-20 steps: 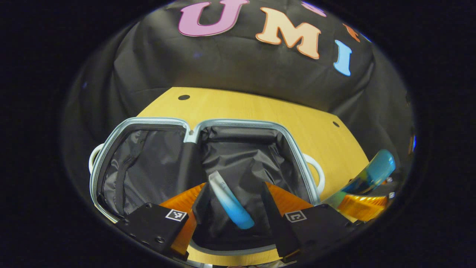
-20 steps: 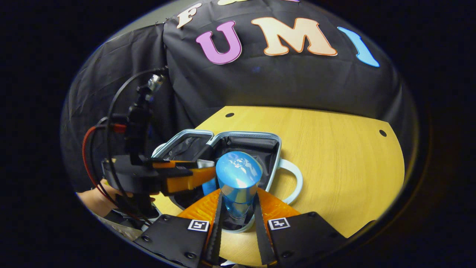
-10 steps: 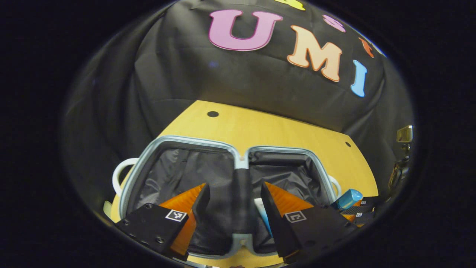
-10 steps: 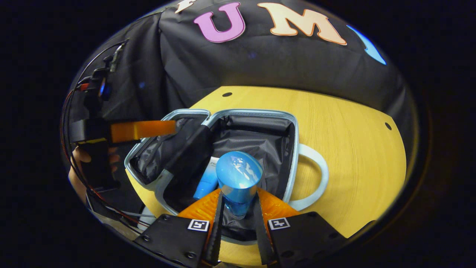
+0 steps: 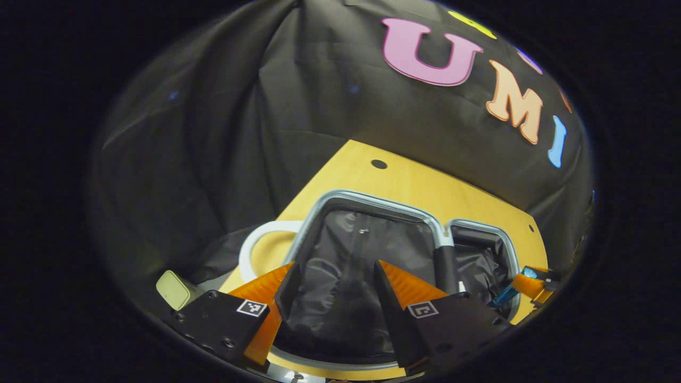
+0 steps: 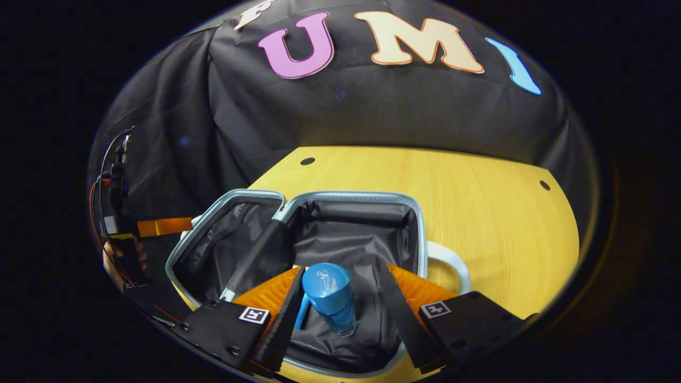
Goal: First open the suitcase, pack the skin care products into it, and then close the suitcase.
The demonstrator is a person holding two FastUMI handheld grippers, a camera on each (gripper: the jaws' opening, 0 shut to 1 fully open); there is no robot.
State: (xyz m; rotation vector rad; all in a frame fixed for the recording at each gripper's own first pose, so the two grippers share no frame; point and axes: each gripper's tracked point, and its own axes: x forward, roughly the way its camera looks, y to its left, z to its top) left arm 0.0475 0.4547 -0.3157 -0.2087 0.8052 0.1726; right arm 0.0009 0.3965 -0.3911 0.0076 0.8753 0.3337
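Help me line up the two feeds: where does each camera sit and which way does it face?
Left gripper view: rides the left gripper, looking down over the open suitcase; its own open fingers show.
Right gripper view: rides the right gripper, facing the suitcase half with the blue bottle; its open fingers show, and a hand with the left gripper.
Shared: suitcase, table, bottle.

A black cloth wall [image 6: 372,117] hung in soft folds behind and around the booth, creased and slack toward the left side. Before it stood a wooden table [image 6: 479,213] with a pale yellow, fine-grained top and a rounded edge. Small dark round holes [image 6: 307,160] were set near the table's corners. The light fell evenly on the wood, while the cloth stayed dim.
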